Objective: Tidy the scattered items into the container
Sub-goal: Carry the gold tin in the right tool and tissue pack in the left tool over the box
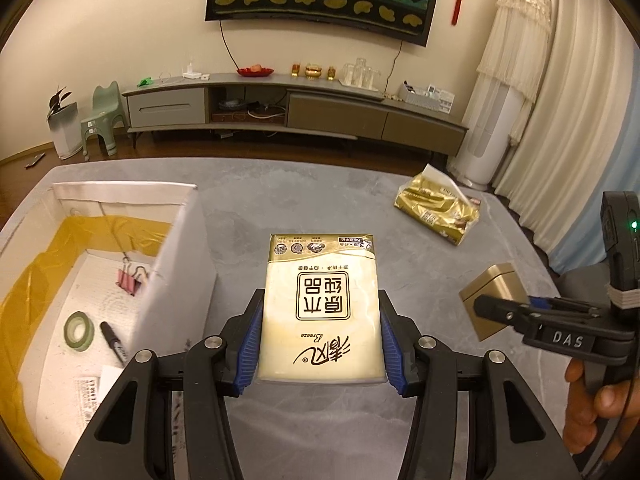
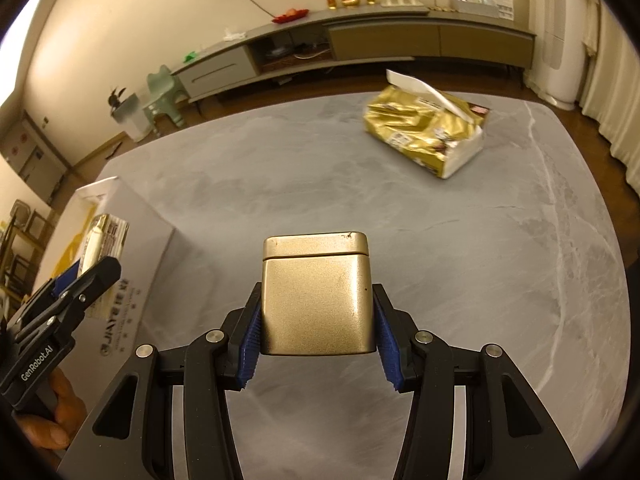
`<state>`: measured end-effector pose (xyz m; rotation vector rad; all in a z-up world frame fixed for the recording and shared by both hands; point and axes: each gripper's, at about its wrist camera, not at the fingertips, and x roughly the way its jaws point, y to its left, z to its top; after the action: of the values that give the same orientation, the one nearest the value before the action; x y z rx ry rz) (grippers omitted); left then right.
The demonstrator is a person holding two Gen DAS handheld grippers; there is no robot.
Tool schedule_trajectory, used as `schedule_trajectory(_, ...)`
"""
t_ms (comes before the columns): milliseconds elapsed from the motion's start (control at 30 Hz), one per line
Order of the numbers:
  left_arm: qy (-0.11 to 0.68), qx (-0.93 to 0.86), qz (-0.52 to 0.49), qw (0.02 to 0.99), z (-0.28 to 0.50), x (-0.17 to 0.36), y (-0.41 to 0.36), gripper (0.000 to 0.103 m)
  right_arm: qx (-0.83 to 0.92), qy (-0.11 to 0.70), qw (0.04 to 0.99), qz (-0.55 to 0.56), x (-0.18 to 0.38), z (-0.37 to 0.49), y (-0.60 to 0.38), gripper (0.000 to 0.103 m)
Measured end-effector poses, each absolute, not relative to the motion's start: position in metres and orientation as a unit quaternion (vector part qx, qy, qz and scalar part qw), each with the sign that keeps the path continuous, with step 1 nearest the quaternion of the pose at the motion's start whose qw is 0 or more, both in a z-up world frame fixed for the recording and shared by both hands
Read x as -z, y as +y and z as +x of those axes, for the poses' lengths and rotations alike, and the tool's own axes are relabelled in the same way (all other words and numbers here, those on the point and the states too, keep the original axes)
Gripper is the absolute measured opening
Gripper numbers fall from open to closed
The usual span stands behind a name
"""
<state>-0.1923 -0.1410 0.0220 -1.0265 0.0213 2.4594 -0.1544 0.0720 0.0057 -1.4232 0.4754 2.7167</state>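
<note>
My left gripper (image 1: pixel 320 344) is shut on a cream and gold tissue pack (image 1: pixel 320 304), held above the grey table just right of the white box (image 1: pixel 176 264). The box has a yellow lining and holds a pink binder clip (image 1: pixel 130 278), a green tape roll (image 1: pixel 79 330) and a black marker (image 1: pixel 113 342). My right gripper (image 2: pixel 316 338) is shut on a square gold tin (image 2: pixel 316 298) over the table's near middle. The tin (image 1: pixel 494 298) and right gripper (image 1: pixel 504 312) also show at the right of the left wrist view. The left gripper (image 2: pixel 76 280) with its pack (image 2: pixel 102 240) appears beside the box (image 2: pixel 132 240).
An opened gold tissue packet (image 2: pixel 424 128) with a white sheet sticking out lies at the table's far right. Bare grey marble (image 2: pixel 440 240) spreads between it and the tin. Beyond the table edge stand a long TV cabinet (image 1: pixel 280 104) and curtains (image 1: pixel 568 120). A hand (image 1: pixel 600 404) holds the right gripper's handle.
</note>
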Motion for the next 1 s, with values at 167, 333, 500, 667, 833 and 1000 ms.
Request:
schedule_trajectory(167, -0.003, -0.901, -0.363, 0.236, -0.181, -0.037, -0.16, 0.053, -0.882, 0.14, 0.001, -0.45, -0.018, -0.146, 0.046, 0.052)
schedule_trajectory(333, -0.013, -0.906, -0.35, 0.236, -0.169, -0.051, -0.18, 0.053, -0.887, 0.131, -0.017, -0.443, -0.029, -0.14, 0.023, 0.052)
schedule_trajectory(500, -0.02, -0.91, -0.34, 0.237, -0.16, -0.062, -0.196, 0.053, -0.893, 0.116, -0.035, -0.433, -0.041, -0.133, -0.002, 0.052)
schedule_trajectory(667, -0.025, -0.914, -0.33, 0.236, -0.152, -0.071, -0.211, 0.053, -0.899, 0.101, -0.052, -0.422, -0.054, -0.126, -0.024, 0.052)
schedule_trajectory(833, -0.028, -0.917, -0.323, 0.234, -0.146, -0.077, -0.223, 0.053, -0.902, 0.091, -0.072, -0.417, -0.063, -0.119, -0.046, 0.052)
schedule_trajectory(1000, -0.036, -0.921, -0.316, 0.227, -0.143, -0.083, -0.242, 0.053, -0.903, 0.08, -0.092, -0.411, -0.071, -0.112, -0.066, 0.053)
